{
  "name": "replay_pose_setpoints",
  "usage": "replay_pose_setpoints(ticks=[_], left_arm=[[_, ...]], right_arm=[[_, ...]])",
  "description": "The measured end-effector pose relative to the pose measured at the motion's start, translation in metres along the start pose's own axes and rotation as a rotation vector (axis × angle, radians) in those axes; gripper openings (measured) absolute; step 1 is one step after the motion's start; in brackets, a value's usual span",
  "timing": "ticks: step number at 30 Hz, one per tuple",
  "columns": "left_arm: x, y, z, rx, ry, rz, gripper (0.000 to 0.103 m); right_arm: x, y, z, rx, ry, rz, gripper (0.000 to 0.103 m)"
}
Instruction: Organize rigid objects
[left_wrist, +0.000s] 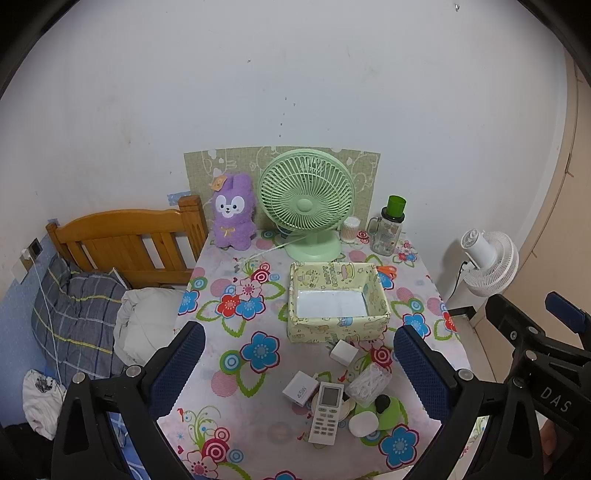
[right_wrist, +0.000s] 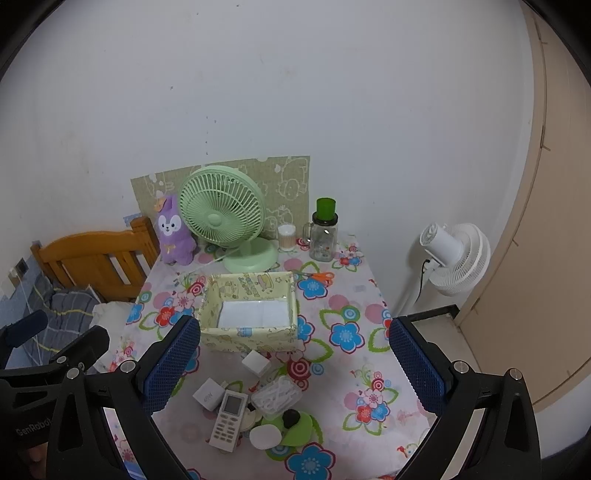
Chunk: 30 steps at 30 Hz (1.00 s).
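A pale green patterned box (left_wrist: 338, 326) (right_wrist: 248, 336) stands empty mid-table. Near the front edge lie a white remote (left_wrist: 326, 412) (right_wrist: 229, 420), a white charger (left_wrist: 300, 388) (right_wrist: 207, 398), a white cube adapter (left_wrist: 344, 352) (right_wrist: 256, 363), a clear box of cotton swabs (left_wrist: 368, 381) (right_wrist: 277, 396), a white round lid (left_wrist: 362, 424) (right_wrist: 264, 437) and a green disc with a black knob (left_wrist: 388, 408) (right_wrist: 297, 424). My left gripper (left_wrist: 299, 373) is open and empty above them. My right gripper (right_wrist: 293, 365) is open and empty, beside the left.
At the back of the floral table (left_wrist: 236, 369) stand a green fan (left_wrist: 306, 203) (right_wrist: 221, 212), a purple plush (left_wrist: 233, 212), a swab jar (left_wrist: 349, 229), a glass jar with green cap (left_wrist: 388, 230) and orange scissors (right_wrist: 319, 277). A bed (left_wrist: 122, 240) is left, a white fan (right_wrist: 458, 258) right.
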<state>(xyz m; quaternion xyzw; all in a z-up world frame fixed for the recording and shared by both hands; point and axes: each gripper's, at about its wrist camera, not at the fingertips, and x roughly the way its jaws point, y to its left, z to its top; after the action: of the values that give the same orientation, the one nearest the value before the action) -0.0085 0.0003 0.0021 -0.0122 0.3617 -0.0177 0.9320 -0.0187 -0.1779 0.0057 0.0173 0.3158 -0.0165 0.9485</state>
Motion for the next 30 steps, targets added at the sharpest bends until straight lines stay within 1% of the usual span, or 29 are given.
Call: replay_pose_setpoints(ticks=[14,30], left_arm=[[-0.0035,-0.0012,-0.0004,0.009,-0.03,0.005,0.103],[-0.0017,-0.0024,0.0024,0.016,-0.03,0.008,0.103]], right_arm=[[-0.0043,-0.0003,0.0018,0.001,-0.027,-0.011,0.103],[-0.002,-0.0011,-0.0003,0.014,-0.025,-0.008,0.103]])
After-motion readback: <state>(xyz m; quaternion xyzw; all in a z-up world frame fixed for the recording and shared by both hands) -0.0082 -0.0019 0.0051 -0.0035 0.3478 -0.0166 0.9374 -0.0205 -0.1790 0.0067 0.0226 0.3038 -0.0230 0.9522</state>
